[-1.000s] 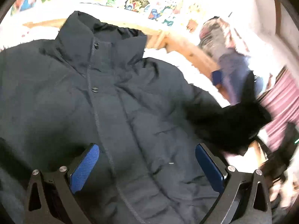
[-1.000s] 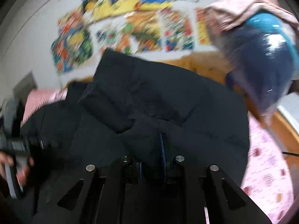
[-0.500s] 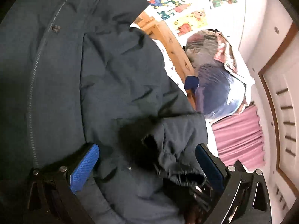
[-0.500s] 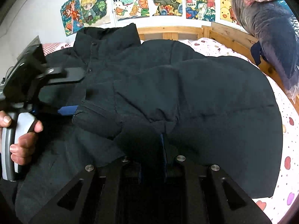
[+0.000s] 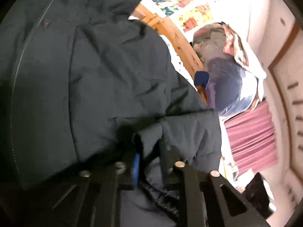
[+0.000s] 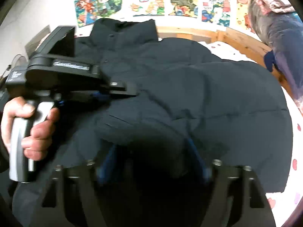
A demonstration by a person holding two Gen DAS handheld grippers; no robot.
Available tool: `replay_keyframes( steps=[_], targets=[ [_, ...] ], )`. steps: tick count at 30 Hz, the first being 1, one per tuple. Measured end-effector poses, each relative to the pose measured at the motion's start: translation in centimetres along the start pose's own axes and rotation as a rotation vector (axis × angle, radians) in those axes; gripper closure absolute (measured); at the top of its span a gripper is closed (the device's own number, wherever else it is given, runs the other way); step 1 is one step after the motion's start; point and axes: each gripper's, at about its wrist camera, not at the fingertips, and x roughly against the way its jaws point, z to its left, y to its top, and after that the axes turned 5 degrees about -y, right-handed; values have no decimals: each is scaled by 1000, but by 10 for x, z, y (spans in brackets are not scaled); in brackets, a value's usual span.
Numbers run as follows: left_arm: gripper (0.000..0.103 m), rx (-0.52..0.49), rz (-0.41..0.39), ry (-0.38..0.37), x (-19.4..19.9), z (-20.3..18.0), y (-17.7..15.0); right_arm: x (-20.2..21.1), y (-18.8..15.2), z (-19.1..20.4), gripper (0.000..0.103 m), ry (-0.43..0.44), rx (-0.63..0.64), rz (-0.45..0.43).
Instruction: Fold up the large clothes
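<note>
A large dark padded jacket (image 6: 189,94) lies face up across the bed, collar toward the headboard, with its right sleeve folded in over the chest. In the left wrist view my left gripper (image 5: 148,140) is shut on the sleeve cuff (image 5: 189,132) of the jacket (image 5: 94,75). The right wrist view shows that left gripper (image 6: 130,93) from the side, held by a hand (image 6: 32,124), its tips pinching the fabric. My right gripper (image 6: 151,149) stands open at the near edge, blue pads (image 6: 191,151) apart, with dark jacket fabric lying between them.
A wooden bed frame (image 6: 236,37) runs behind the jacket under a wall of colourful posters (image 6: 151,0). A plastic-wrapped bundle of bedding (image 5: 227,66) sits at the right. A white sheet with hearts (image 6: 295,162) shows at the right edge, and a pink curtain (image 5: 251,138) hangs beyond.
My left gripper moved onto the sleeve cuff and shut on it. My right gripper, shut on the fabric before, has opened its fingers.
</note>
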Motion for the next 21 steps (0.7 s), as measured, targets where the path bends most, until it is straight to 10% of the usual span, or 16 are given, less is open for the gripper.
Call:
replay_keyframes(
  steps=[10,21],
  targets=[
    [96,-155,-103,122,56,-44,15,54,-18,-31,31,114,-119,-84],
    [97,-163,-231,434,170,-38,29,68,10,-79,24,72,-259,-182]
  ],
)
